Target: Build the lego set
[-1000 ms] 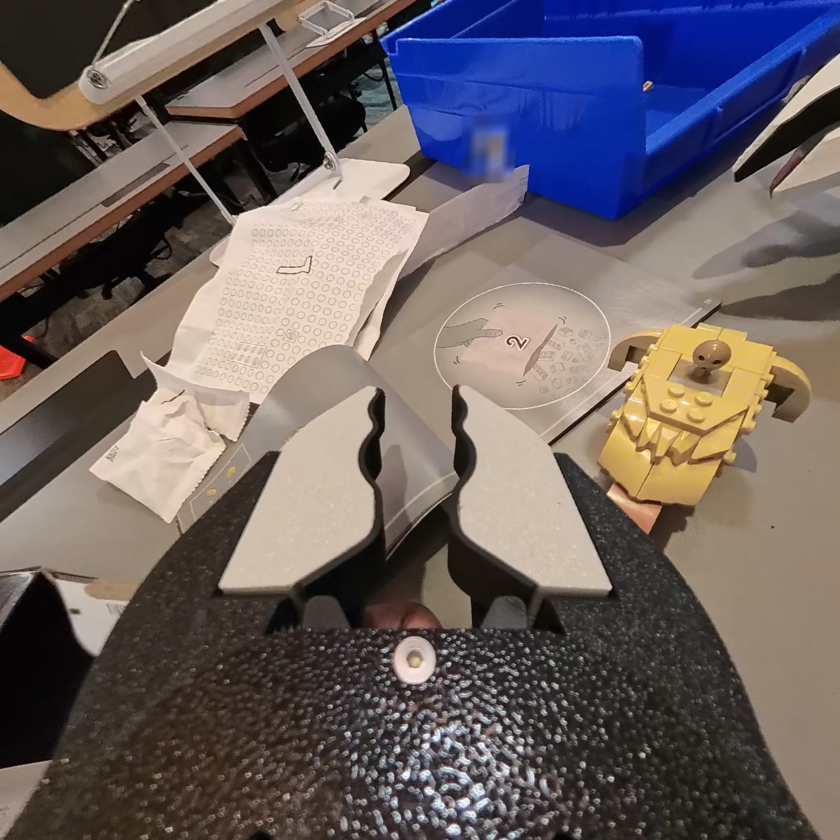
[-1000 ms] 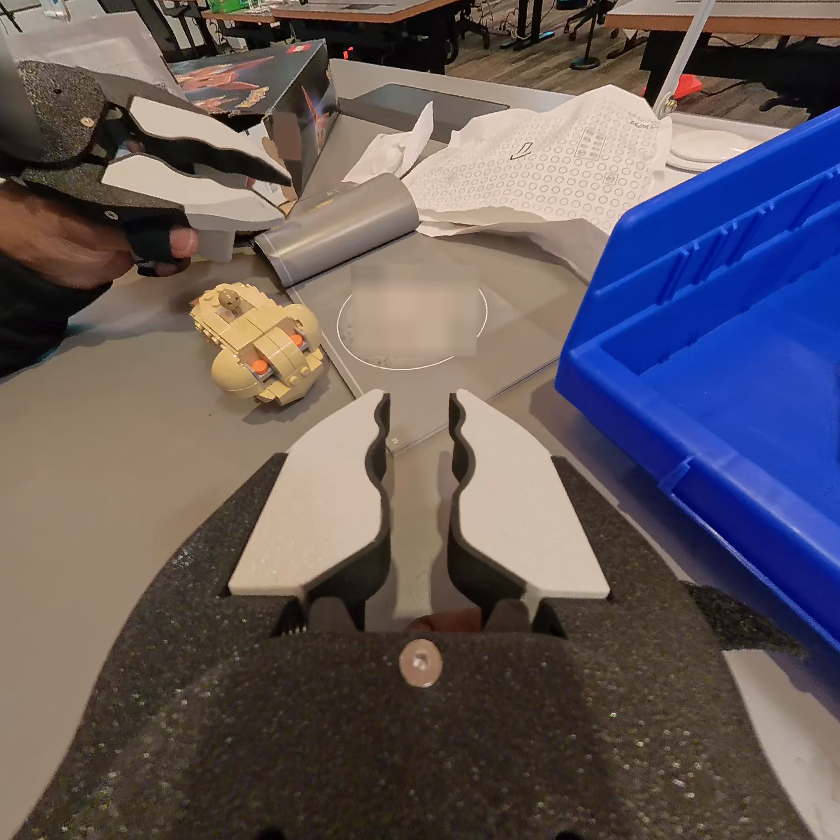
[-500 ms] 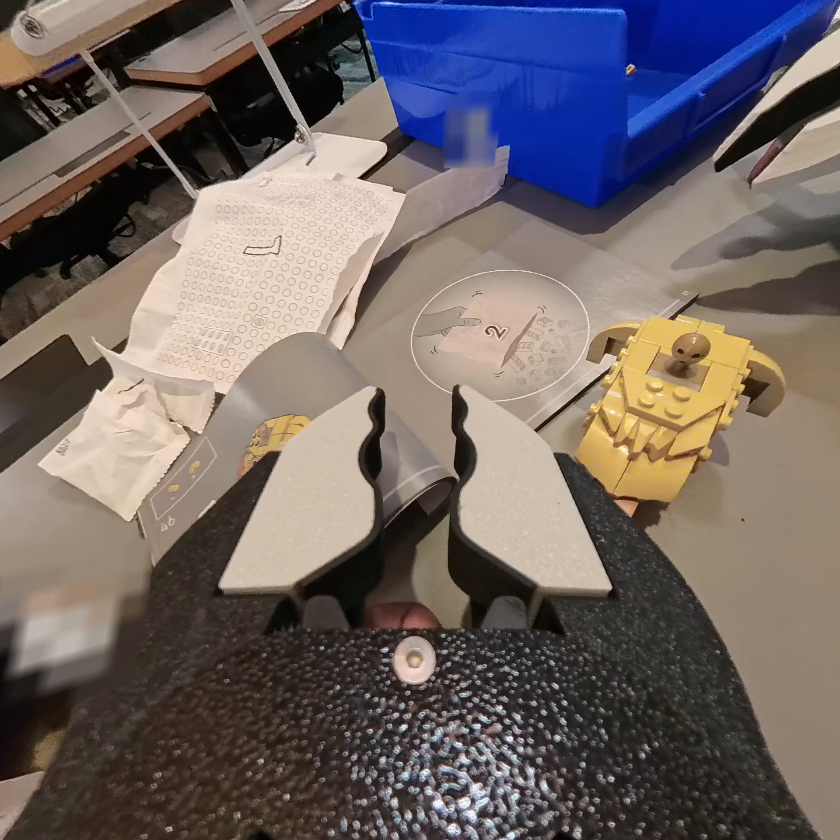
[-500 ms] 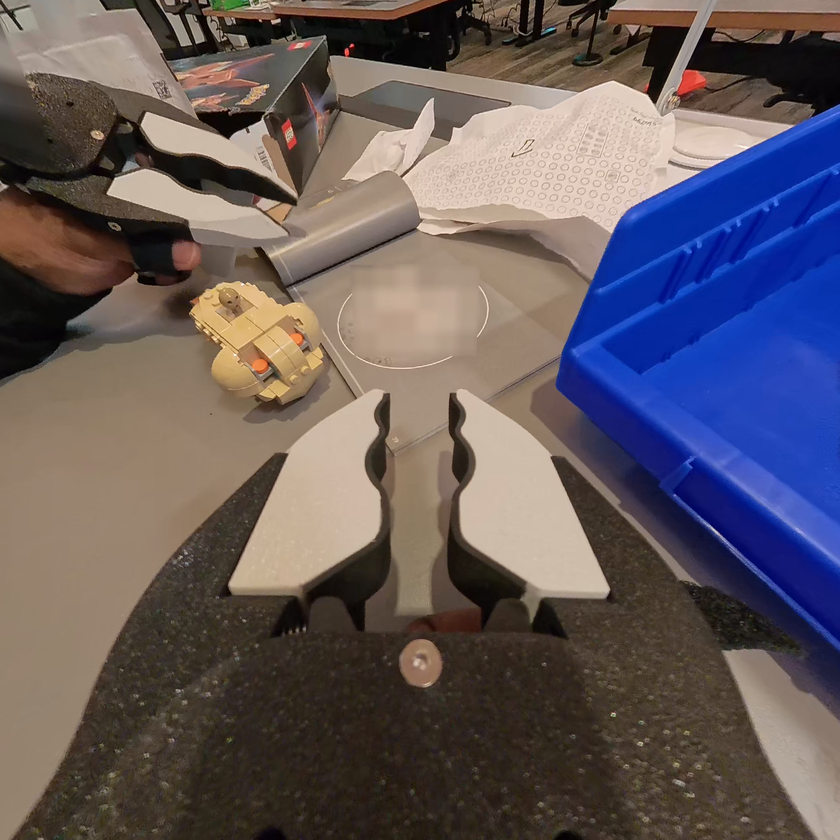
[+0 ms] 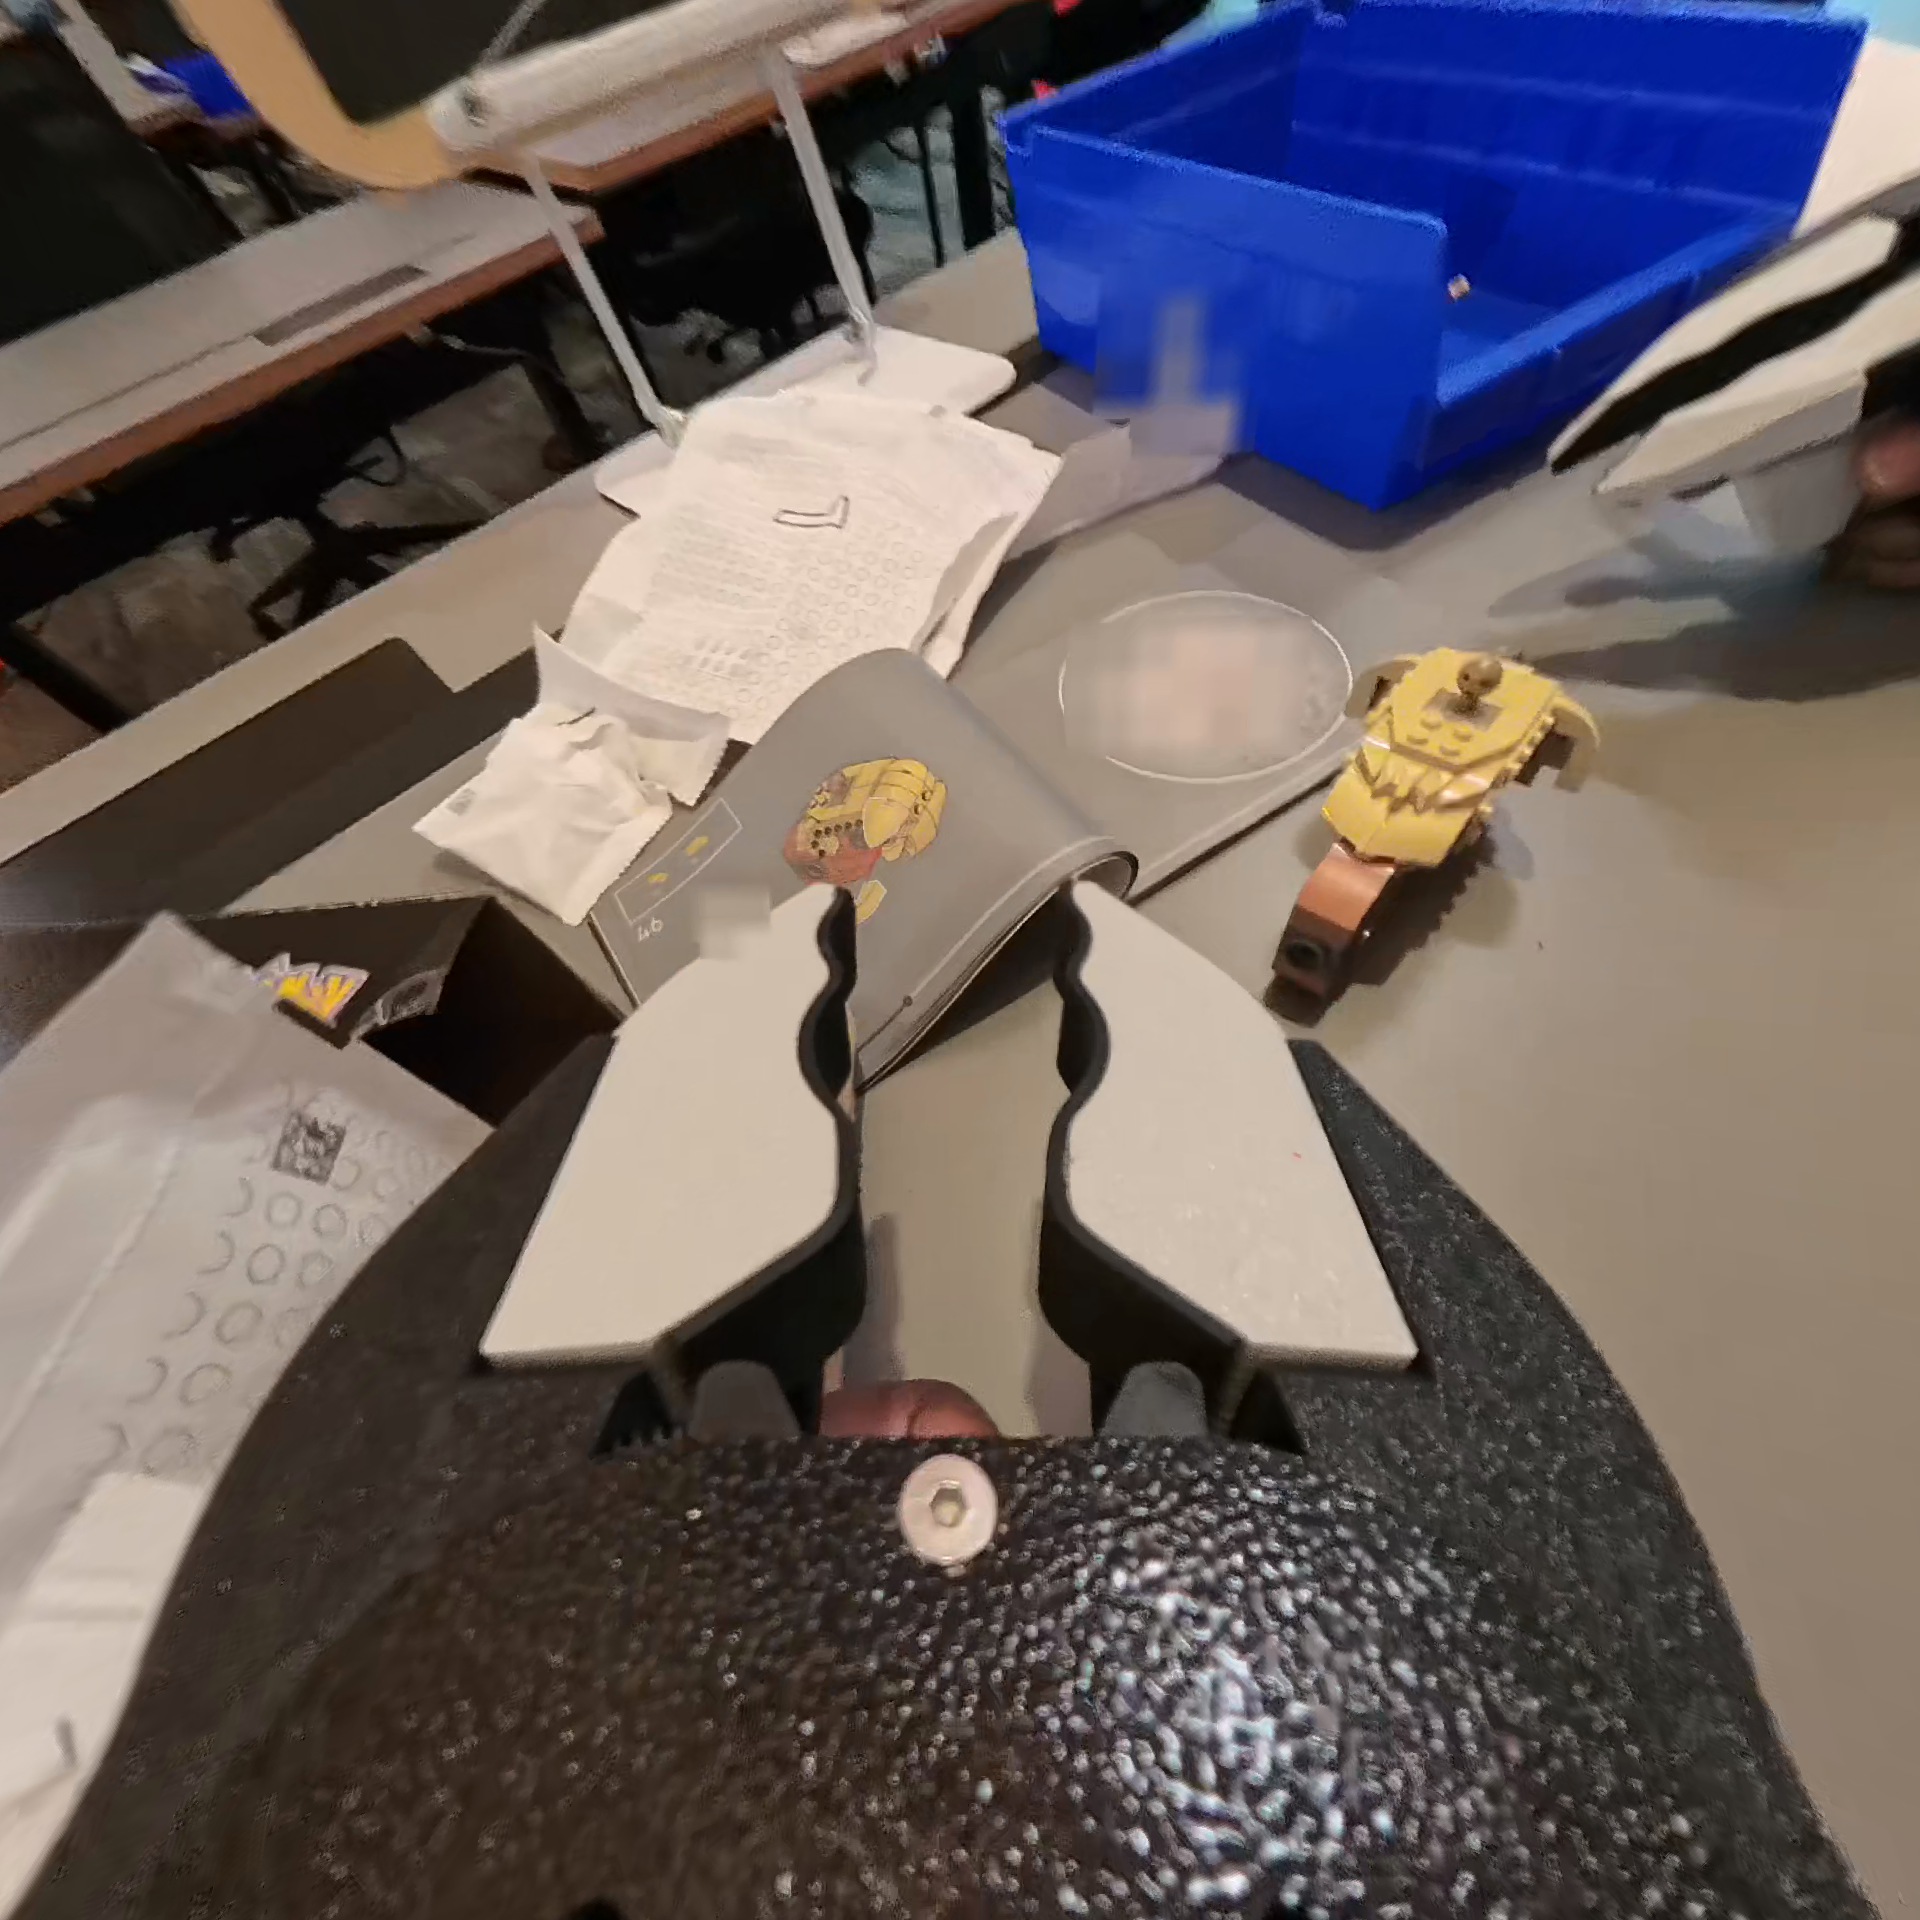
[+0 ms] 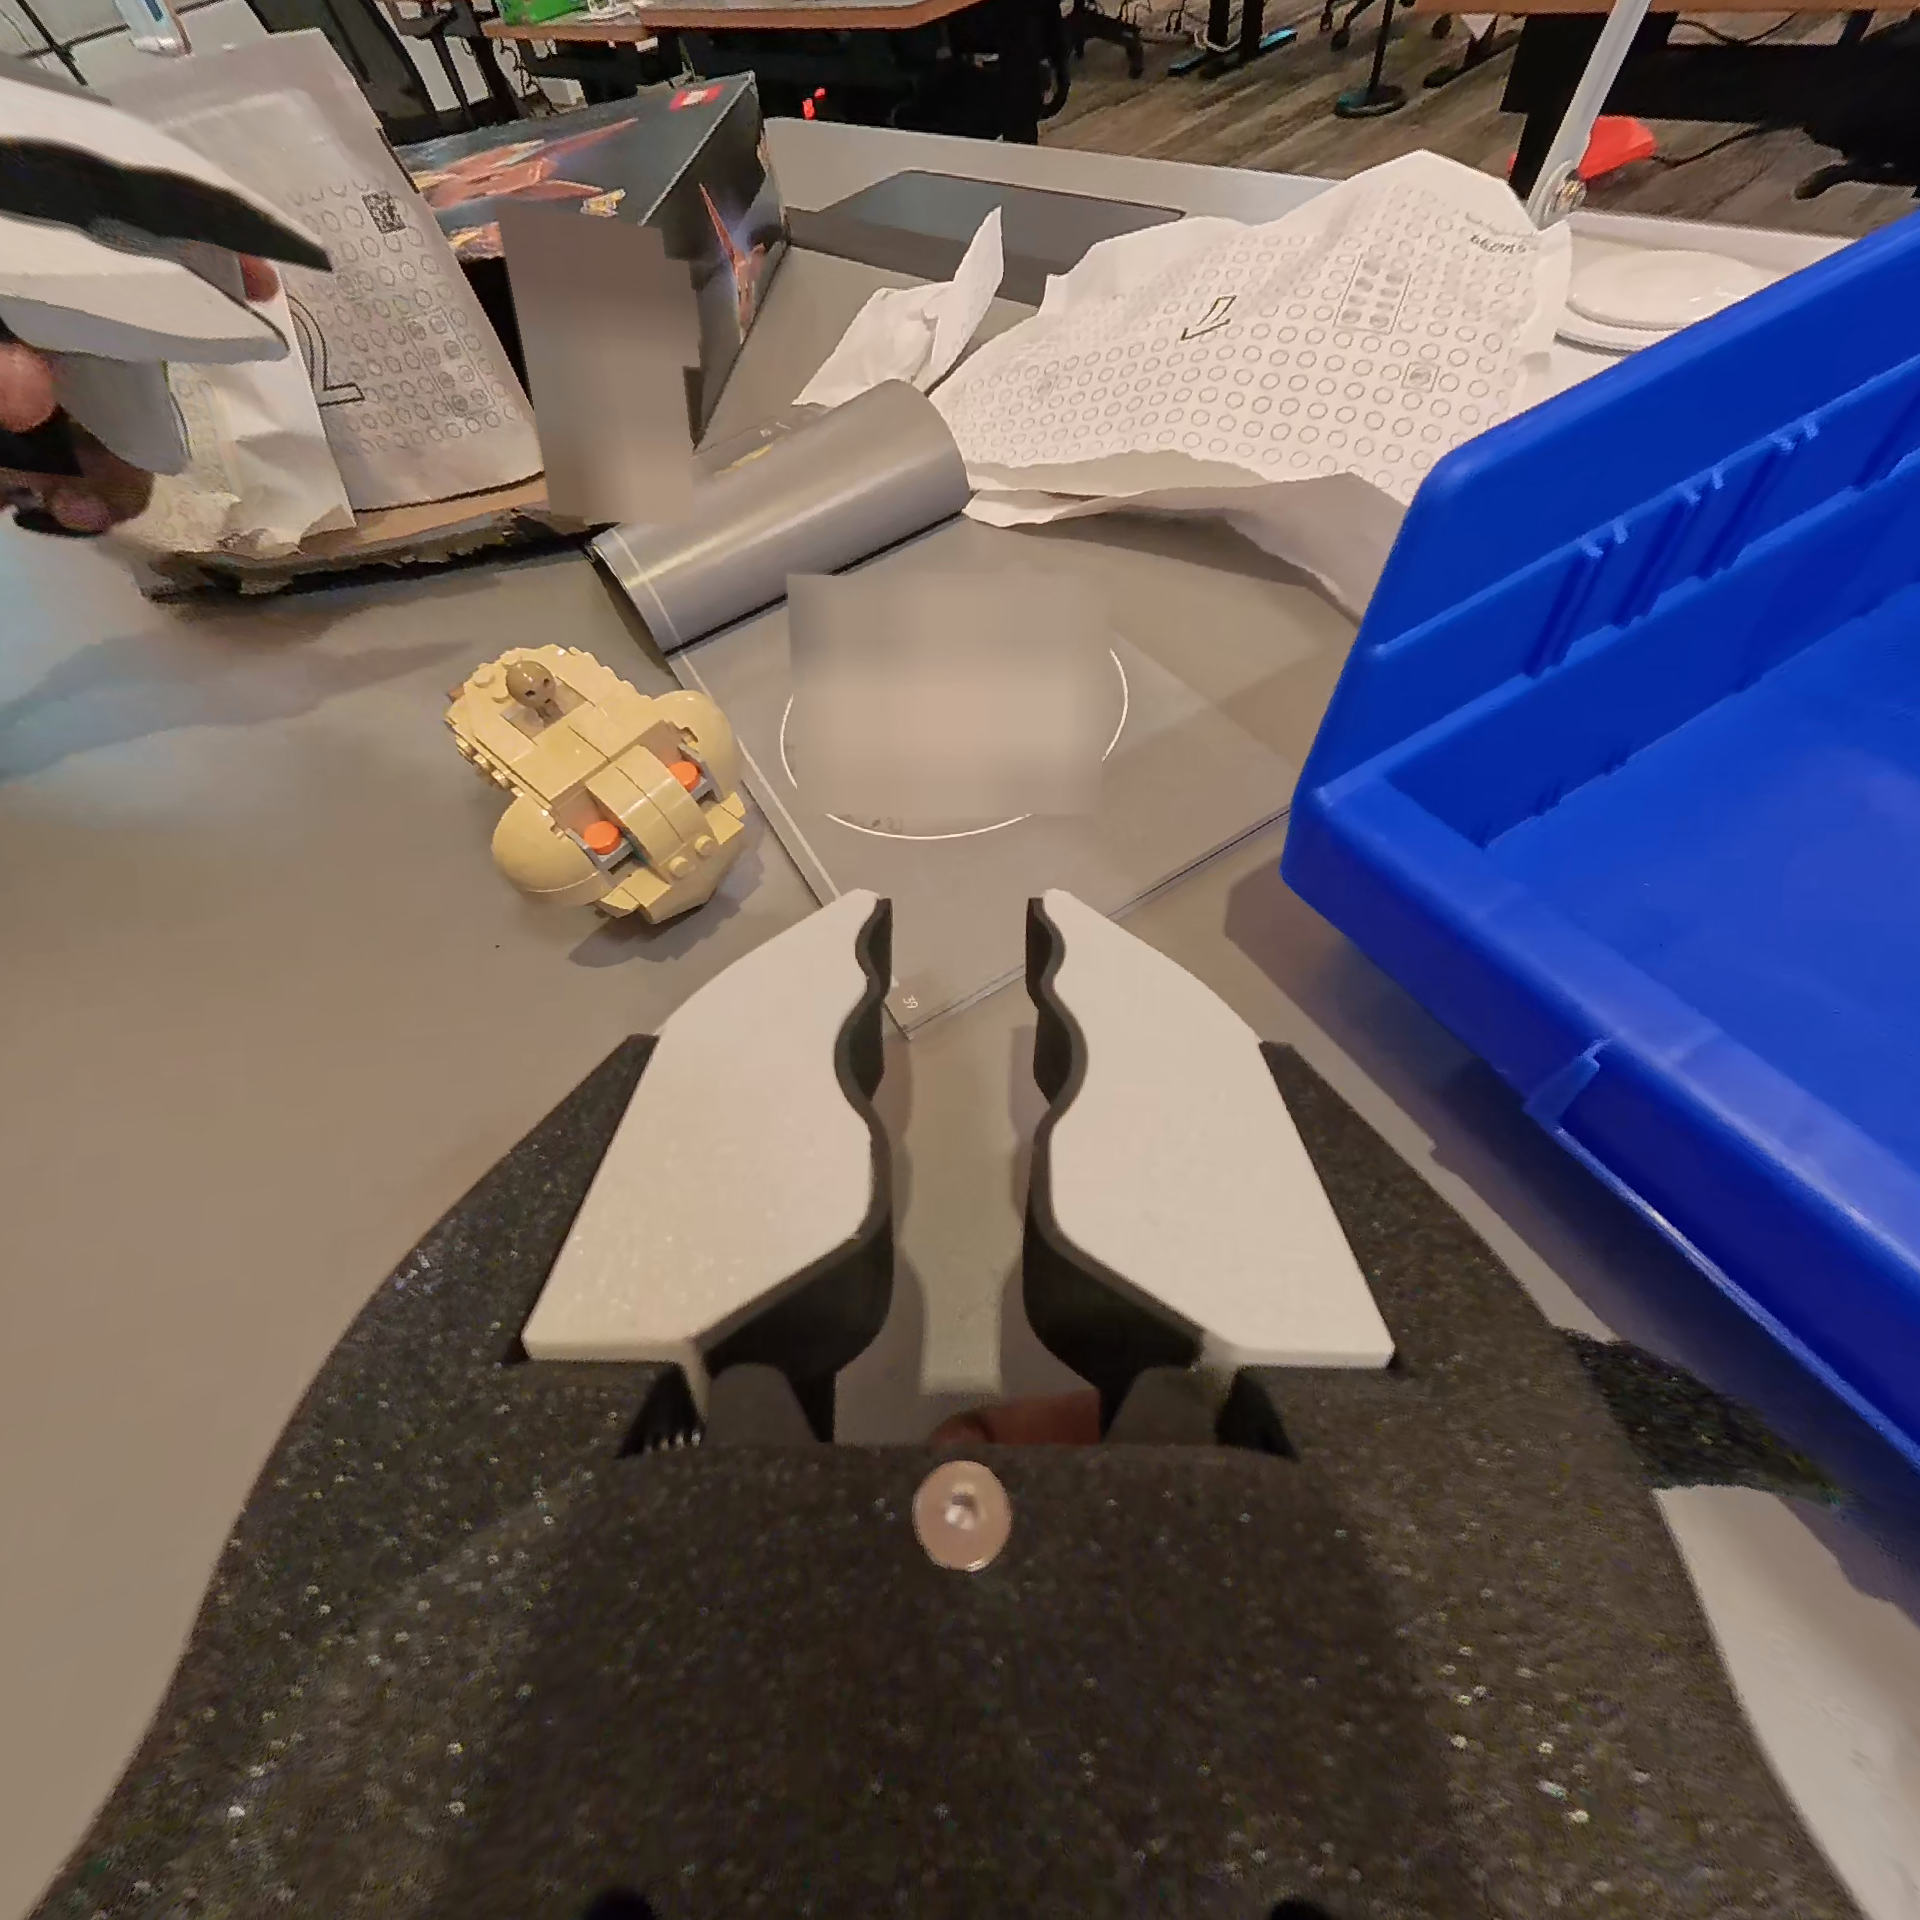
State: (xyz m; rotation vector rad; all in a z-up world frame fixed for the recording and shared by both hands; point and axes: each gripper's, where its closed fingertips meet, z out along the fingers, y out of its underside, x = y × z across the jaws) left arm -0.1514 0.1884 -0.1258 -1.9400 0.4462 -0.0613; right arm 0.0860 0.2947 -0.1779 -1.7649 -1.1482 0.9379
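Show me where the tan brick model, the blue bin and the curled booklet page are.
tan brick model (image 6: 597, 774), right wrist view, on its rounded top.
blue bin (image 6: 1621, 852), right wrist view, on its floor.
curled booklet page (image 5: 935, 769), left wrist view, on the arched sheet.

Open right gripper (image 6: 958, 914) above booklet corner (image 6: 935, 987), tan brick model (image 6: 597, 774) left, blue bin (image 6: 1621, 831) right, possibly untouched.

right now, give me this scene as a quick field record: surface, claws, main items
surface: grey table
left claw: open, holding nothing, over the curled page of the grey instruction booklet
right claw: open, holding nothing, over the booklet's near corner
model: tan brick-built vehicle on the table beside the booklet
bin: blue plastic bin, to the right
paper: torn white dotted bags behind the booklet
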